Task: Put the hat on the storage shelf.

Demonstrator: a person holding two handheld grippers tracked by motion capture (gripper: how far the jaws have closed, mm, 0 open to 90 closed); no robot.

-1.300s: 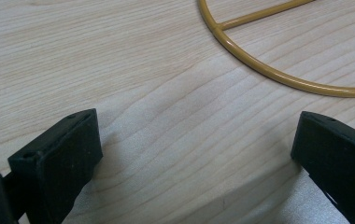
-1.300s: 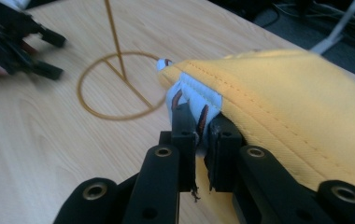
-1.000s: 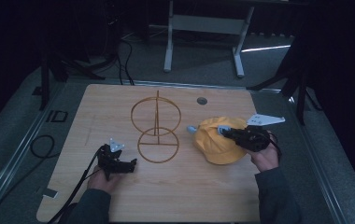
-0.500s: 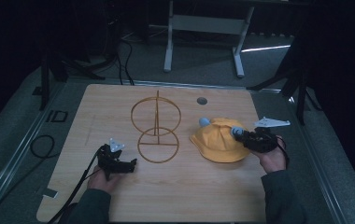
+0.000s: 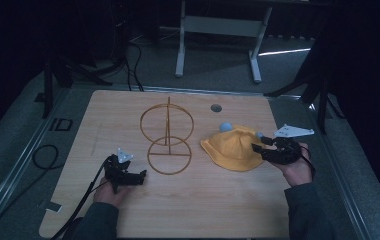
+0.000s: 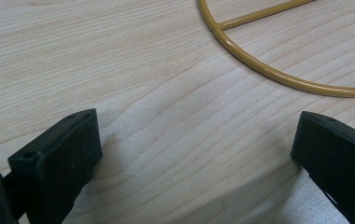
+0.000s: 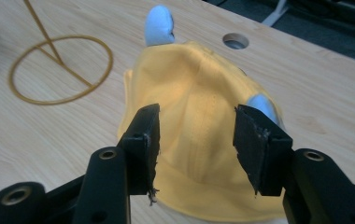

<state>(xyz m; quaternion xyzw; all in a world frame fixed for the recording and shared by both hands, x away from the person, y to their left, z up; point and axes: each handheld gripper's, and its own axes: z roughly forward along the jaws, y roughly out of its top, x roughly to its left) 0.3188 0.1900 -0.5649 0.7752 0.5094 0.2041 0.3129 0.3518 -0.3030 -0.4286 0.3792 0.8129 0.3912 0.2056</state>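
Since the earlier frame the right gripper (image 5: 259, 148) had drawn back toward the right edge of the table (image 5: 128, 107) and its jaws had just been opening, so the yellow hat (image 5: 232, 148) that they had pinched now lay released on the wood, right of centre and a little nearer the far side than the near one. In the right gripper view the hat (image 7: 199, 135) sat beyond the spread black pads (image 7: 148, 140), cloth showing in the gap but neither pad pressing on it; two pale blue ear-like tabs (image 7: 159, 25) stuck out at its far side. The wire stand (image 5: 167, 135), two gold rings on an upright rod, stood left of the hat and apart from it. The left gripper (image 5: 137, 176) rested near the left front of the table, jaws wide and empty over bare wood, with the base ring (image 6: 278, 74) of the stand just beyond it. The work in hand appeared to be a re-grip of the hat, probably to set it on the stand. To do it well, the right gripper would best take the crown or a firm fold near the brim, not a loose edge that would sag, and lift clear before crossing left. The left gripper could steady the base ring, since the light stand might tip or slide.
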